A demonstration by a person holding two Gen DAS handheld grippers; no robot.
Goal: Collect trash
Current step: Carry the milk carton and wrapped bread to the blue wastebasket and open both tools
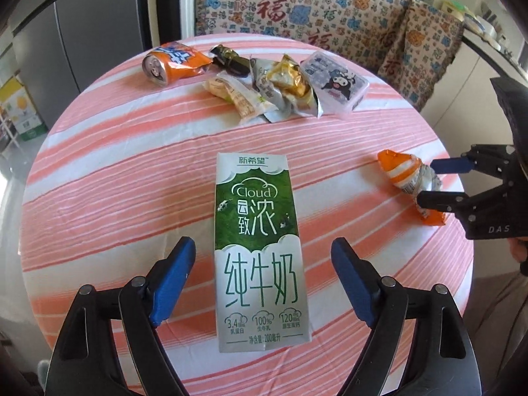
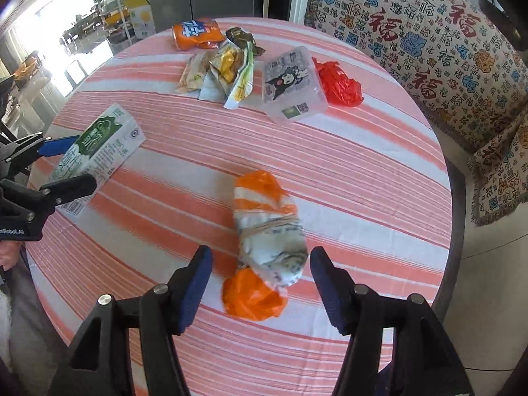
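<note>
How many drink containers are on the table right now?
2: a milk carton lying between the left gripper's open jaws, and a crushed orange can at the far edge. Others may hide under the wrappers.

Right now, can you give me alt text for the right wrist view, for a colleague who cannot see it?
The right hand-held gripper stands open around a white and orange wrapped bundle lying on a round striped table. At the left edge the left hand-held gripper straddles a milk carton; wrappers, a can and a plastic box lie farther back.

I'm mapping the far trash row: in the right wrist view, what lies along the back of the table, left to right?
Orange can → pile of snack wrappers → clear plastic box with cartoon lid → red plastic bag.
</note>
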